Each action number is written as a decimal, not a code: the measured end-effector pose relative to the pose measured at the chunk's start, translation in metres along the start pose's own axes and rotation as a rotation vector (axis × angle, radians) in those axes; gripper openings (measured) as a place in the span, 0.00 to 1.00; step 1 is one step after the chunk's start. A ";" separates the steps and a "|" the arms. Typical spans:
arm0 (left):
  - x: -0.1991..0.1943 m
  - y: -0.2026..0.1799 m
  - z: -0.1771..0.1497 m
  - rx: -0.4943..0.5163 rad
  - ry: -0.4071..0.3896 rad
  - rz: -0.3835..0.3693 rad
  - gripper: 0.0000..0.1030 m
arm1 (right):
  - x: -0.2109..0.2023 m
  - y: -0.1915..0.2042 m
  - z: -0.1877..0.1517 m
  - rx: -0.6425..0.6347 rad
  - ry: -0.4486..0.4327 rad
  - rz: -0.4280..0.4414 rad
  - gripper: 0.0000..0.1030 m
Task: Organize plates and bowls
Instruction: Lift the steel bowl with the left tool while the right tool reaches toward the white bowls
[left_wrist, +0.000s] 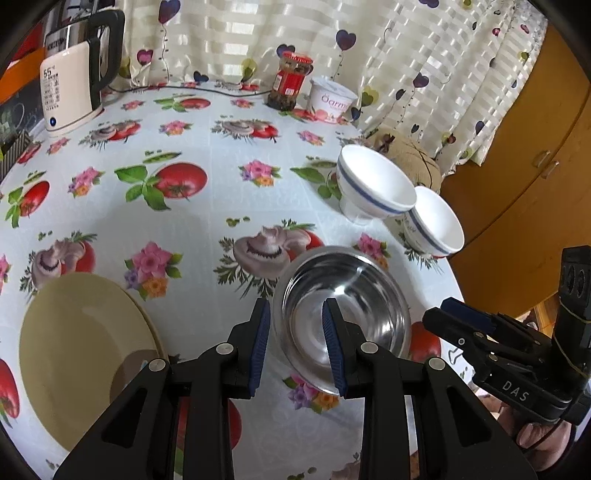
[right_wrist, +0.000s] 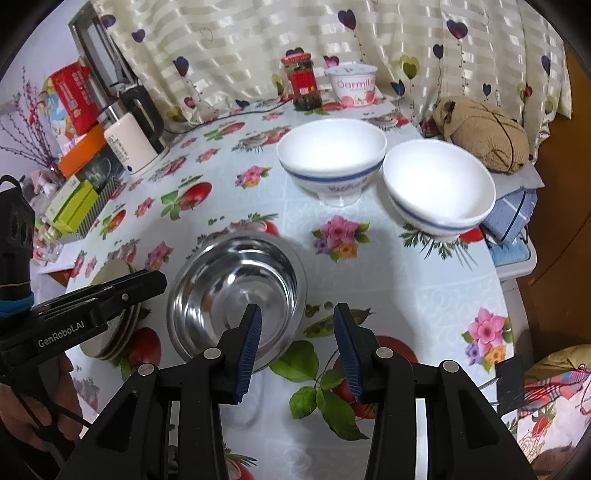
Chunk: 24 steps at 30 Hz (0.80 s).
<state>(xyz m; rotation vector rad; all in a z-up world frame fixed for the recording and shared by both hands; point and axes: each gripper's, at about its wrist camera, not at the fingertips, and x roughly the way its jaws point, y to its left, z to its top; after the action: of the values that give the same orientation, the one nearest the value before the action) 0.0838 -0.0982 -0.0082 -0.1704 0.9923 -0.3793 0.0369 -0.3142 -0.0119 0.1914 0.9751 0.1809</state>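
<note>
A steel bowl (left_wrist: 345, 314) (right_wrist: 236, 295) sits on the flowered tablecloth near the front edge. My left gripper (left_wrist: 297, 345) is open, its jaws straddling the bowl's near left rim. My right gripper (right_wrist: 297, 347) is open, its left finger over the bowl's near right rim; it also shows in the left wrist view (left_wrist: 461, 317). Two white bowls with a blue band stand side by side at the right: one (left_wrist: 373, 184) (right_wrist: 332, 158) and another (left_wrist: 434, 221) (right_wrist: 439, 188). A beige plate (left_wrist: 81, 350) lies at the left, seen as a stack (right_wrist: 110, 332) in the right wrist view.
At the back stand a kettle (left_wrist: 72, 81), a red-lidded jar (left_wrist: 290, 79) (right_wrist: 303, 79) and a yogurt tub (left_wrist: 330, 99) (right_wrist: 352, 85). A brown bundle (right_wrist: 484, 134) lies at the table's right edge. Boxes (right_wrist: 74, 206) crowd the far left. A wooden cabinet (left_wrist: 535, 166) stands to the right.
</note>
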 end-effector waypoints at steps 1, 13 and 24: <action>-0.001 -0.001 0.001 0.002 -0.005 0.000 0.30 | -0.002 0.001 0.002 -0.002 -0.006 0.000 0.39; -0.005 -0.008 0.023 -0.003 -0.036 -0.021 0.30 | -0.017 0.004 0.019 -0.036 -0.040 -0.012 0.39; 0.009 -0.029 0.045 0.032 -0.029 -0.058 0.30 | -0.014 -0.016 0.033 0.011 -0.057 -0.018 0.33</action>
<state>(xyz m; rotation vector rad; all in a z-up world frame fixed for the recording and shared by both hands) 0.1195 -0.1299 0.0184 -0.1758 0.9539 -0.4447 0.0581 -0.3353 0.0132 0.1966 0.9214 0.1531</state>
